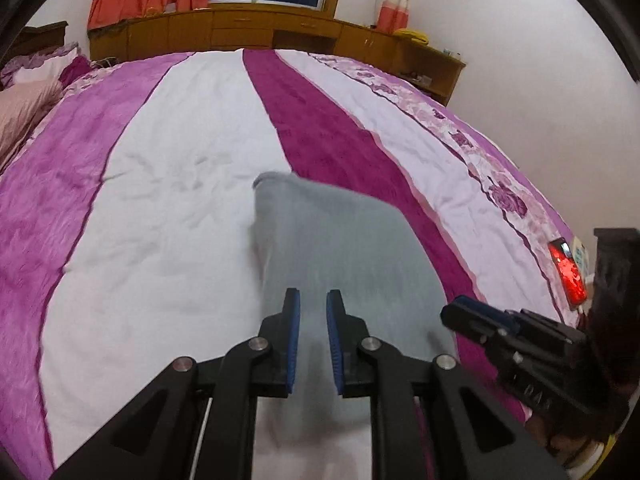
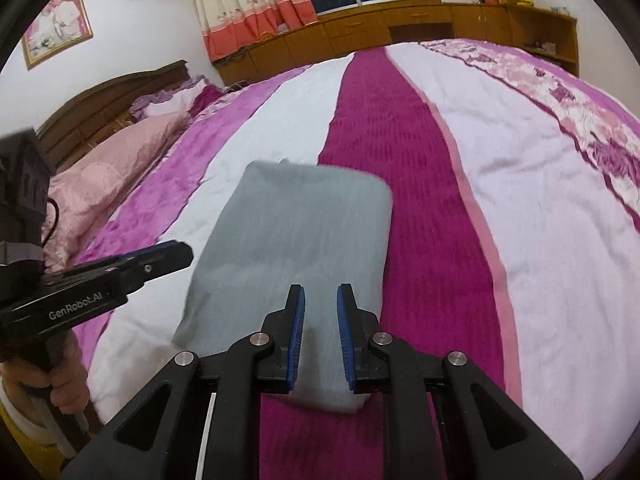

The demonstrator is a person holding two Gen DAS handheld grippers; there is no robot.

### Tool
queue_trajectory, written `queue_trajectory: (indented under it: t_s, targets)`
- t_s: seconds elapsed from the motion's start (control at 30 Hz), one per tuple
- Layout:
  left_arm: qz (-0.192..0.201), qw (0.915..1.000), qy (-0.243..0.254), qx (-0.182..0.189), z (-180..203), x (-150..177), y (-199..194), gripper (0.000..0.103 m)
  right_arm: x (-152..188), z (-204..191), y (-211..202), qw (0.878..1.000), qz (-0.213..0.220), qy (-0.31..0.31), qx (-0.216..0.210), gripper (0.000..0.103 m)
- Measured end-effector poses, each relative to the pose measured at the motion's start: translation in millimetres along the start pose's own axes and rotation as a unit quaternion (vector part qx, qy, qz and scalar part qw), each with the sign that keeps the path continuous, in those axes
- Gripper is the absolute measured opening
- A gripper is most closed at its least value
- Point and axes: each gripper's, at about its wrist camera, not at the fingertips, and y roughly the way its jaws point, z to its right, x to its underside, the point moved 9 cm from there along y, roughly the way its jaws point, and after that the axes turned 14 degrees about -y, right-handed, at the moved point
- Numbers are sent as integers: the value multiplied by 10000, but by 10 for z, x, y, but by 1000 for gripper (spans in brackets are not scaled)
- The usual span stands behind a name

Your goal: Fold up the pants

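The grey pants (image 1: 332,240) lie folded into a thick rectangle (image 2: 304,220) on the striped bedspread, and they look smeared with motion. My left gripper (image 1: 313,294) is over their near end, its blue pads close together with grey cloth in the narrow gap. My right gripper (image 2: 321,290) stands the same way at the near edge, which passes between its pads. Each gripper also shows in the other's view at a side of the pants: the right gripper (image 1: 454,312) and the left gripper (image 2: 180,252), the latter held by a hand (image 2: 60,392).
The bed (image 1: 180,220) has purple, white and crimson stripes. A red phone (image 1: 568,272) lies by its right edge. Pink pillows (image 2: 120,152) and a dark headboard (image 2: 120,88) are at the left. Wooden cabinets (image 1: 240,28) run under the window.
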Motion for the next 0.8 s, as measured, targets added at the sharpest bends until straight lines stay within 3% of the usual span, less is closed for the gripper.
queue_trajectory:
  t_s: [0.17,0.33,0.63,0.8]
  targets:
    - [-237,9994,-181,-167,-170,4,474,13,8,71,295,9998,-105,163,4,11]
    - [-164,9997,-78,-186,-215,23,560,13,77,83,423,9997,-85,204,-35,11]
    - [-251,9993,-163,-239,-260,115,198,13,99,-13,59,9997,54,229,-54,13]
    - [-260,9984,-229,-440,-360,315,-75,18,194,-90,-249,9999,86,33,113,29]
